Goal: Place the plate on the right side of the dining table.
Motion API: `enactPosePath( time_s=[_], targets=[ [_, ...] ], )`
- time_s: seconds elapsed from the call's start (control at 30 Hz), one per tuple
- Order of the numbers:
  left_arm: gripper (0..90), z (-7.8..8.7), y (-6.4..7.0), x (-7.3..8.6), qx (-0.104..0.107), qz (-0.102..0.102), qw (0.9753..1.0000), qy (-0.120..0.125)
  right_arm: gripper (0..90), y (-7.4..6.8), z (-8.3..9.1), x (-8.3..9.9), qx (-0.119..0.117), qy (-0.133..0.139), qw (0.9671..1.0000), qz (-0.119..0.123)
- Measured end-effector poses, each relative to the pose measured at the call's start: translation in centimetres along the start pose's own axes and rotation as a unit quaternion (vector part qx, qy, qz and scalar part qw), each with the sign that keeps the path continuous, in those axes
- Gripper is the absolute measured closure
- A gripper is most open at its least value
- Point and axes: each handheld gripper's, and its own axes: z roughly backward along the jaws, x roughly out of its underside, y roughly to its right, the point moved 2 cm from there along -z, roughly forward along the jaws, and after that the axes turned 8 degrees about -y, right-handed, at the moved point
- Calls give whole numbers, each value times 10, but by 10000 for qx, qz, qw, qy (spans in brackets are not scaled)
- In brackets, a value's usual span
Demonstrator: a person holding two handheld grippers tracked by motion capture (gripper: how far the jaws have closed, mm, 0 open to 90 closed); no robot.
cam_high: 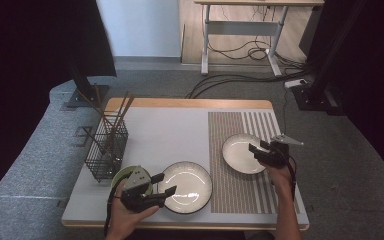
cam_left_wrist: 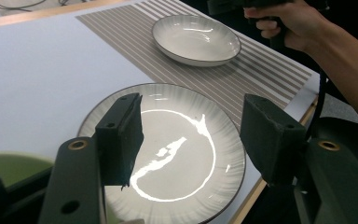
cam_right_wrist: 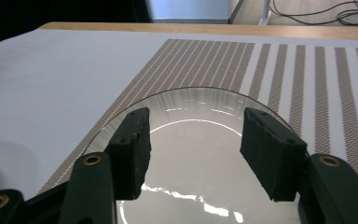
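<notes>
Both grippers' fingers apart: left gripper (cam_high: 161, 184) over big plate (cam_high: 187, 186), right gripper (cam_high: 258, 152) at bowl (cam_high: 241, 153). Tip: straddle rim squarely, w/ fingers low, then close.

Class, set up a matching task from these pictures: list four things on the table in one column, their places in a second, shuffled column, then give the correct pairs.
Things:
1. Wire basket
2. Green bowl
3. Flat plate
4. Deep plate

Places:
A. On the striped placemat, at the right gripper
B. Near the table's left edge, holding chopsticks
C. On the bare white surface, under the left gripper
D. Beside the basket, under the left hand

Pairs: 1-B, 2-D, 3-C, 4-A
</notes>
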Motion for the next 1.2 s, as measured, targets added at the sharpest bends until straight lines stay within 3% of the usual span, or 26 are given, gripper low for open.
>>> enactPosePath(
  time_s=[0.17,0.57,0.67,0.93,1.2],
  targets=[
    [386,9,-10,1,-56,72,9999,80,425,-5,1,1,-87,12,10000,-20],
    [374,26,-27,5,-204,231,9994,167,424,-24,2,5,-242,21,9995,195],
    [370,31,-32,7,-271,309,9990,181,424,-30,-2,5,-405,24,9989,216],
    [365,43,-44,10,-415,444,9979,230,424,-48,-7,6,-570,-68,9973,464],
    [362,53,-61,15,-555,666,9958,310,423,-55,-12,11,-616,-243,9960,593]
  ],
)
